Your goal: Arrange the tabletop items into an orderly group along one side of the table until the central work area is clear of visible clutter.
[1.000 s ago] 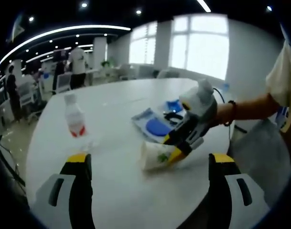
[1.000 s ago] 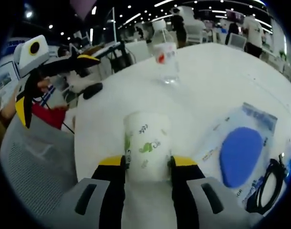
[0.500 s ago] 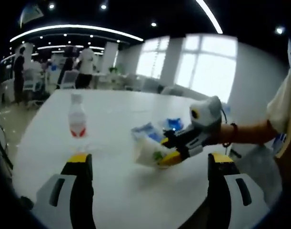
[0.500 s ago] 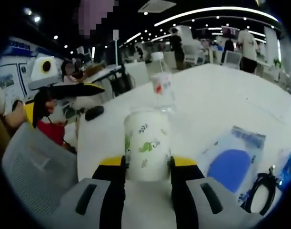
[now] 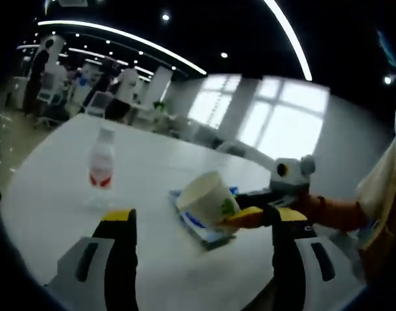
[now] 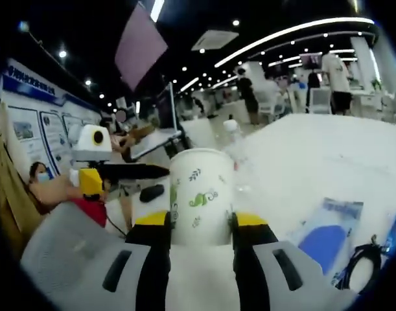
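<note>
I have the paper cup [image 6: 199, 197] clamped between my right gripper's [image 6: 201, 227] jaws, lifted above the white table [image 5: 48, 175]. My left gripper [image 5: 201, 223] hangs with jaws apart, near the water bottle [image 5: 100, 165].

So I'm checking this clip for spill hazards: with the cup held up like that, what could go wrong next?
1. The right gripper grips the paper cup by its thin sides, so it may crush or slip.
2. In the left gripper view the cup hangs tilted above the blue packet; any contents could spill there.
3. The upright water bottle could get knocked over in passing.
</note>
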